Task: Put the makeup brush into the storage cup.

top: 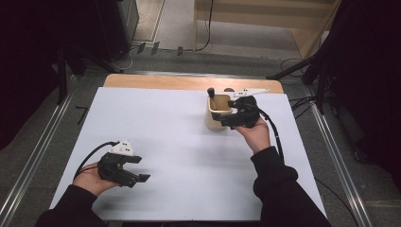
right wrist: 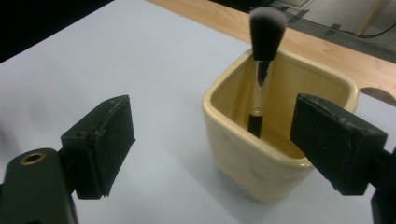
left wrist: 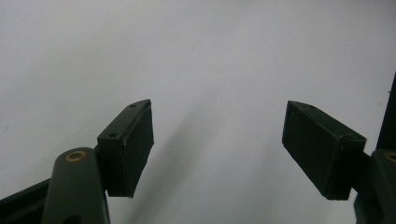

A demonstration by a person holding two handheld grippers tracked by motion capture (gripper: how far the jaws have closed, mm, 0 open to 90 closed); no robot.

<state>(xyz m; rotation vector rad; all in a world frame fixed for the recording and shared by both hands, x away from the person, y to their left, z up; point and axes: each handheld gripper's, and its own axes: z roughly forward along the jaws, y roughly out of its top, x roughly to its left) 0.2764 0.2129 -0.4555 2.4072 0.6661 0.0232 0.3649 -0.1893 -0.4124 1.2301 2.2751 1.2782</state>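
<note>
High view: a white sheet covers the desk (top: 179, 142), with a bare wooden strip along the far edge. The cream square cup (top: 216, 116) stands upright on the far right part of the sheet. A makeup brush (top: 211, 96) stands inside it, bristle head up and above the rim. The right tongs (top: 226, 118), held in the person's right hand (top: 255, 135), sit just beside the cup on its right side; contact cannot be confirmed here. The left tongs (top: 138, 169), held in the left hand (top: 92, 178), rest near the left front edge of the sheet, well apart from the cup.

Left gripper view: the left tongs (left wrist: 217, 154) stand wide open with nothing between the two pads. Bare white sheet lies beyond them.

Right gripper view: the right tongs (right wrist: 210, 149) stand wide open and hold nothing. The cup (right wrist: 261, 154) lies between and just beyond the pads, nearer the right pad, whose tip overlaps the cup's rim in the picture. The brush (right wrist: 265, 32) leans against the cup's far inner wall, handle down inside.
</note>
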